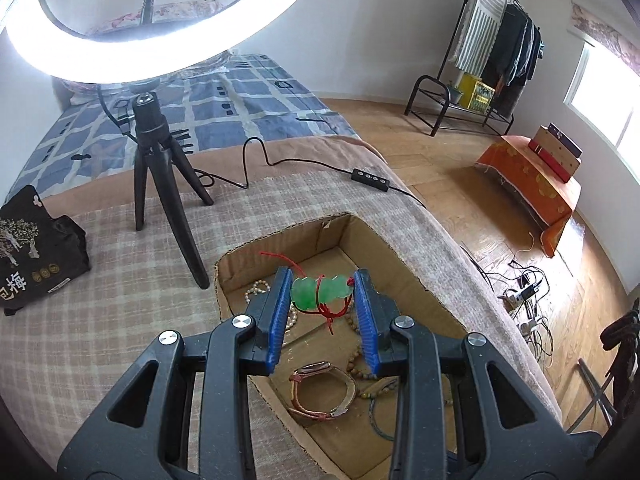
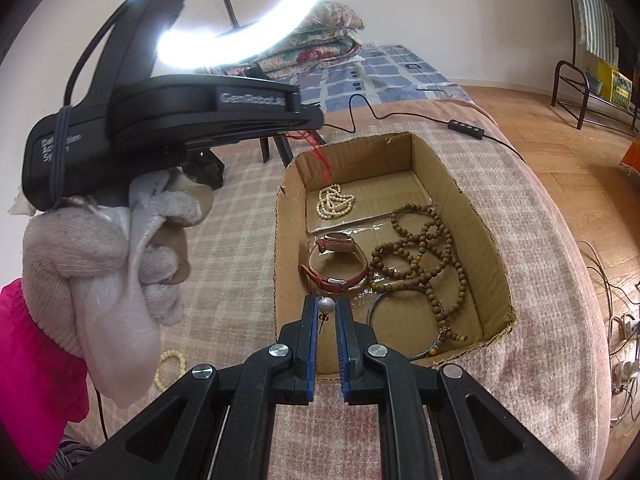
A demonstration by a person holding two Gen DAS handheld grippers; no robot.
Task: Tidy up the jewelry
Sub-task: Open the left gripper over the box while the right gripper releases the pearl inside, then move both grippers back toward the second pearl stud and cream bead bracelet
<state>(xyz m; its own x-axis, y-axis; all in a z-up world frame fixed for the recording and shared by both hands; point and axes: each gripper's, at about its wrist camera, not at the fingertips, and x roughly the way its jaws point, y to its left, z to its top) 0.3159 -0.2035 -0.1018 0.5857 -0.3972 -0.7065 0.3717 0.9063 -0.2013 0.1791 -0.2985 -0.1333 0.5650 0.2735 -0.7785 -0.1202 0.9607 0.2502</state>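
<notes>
Bedroom setup: a plaid blanket is spread over the bed, lit by a ring light on a tripod. 1 cardboard box is set on it, holding brown prayer beads, a leather-strap watch and a pearl strand. A green jade pendant on red cord is gripped by the left tongs above the box. A pearl earring is pinched in the right tongs at the box's near edge.

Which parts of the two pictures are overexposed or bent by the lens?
Left wrist view: the ring light is blown out to plain white and the window is washed out; the floor curves near the edges. Right wrist view: the ring light glares behind the left tool, which is dark against it; the cardboard box looks bowed.
</notes>
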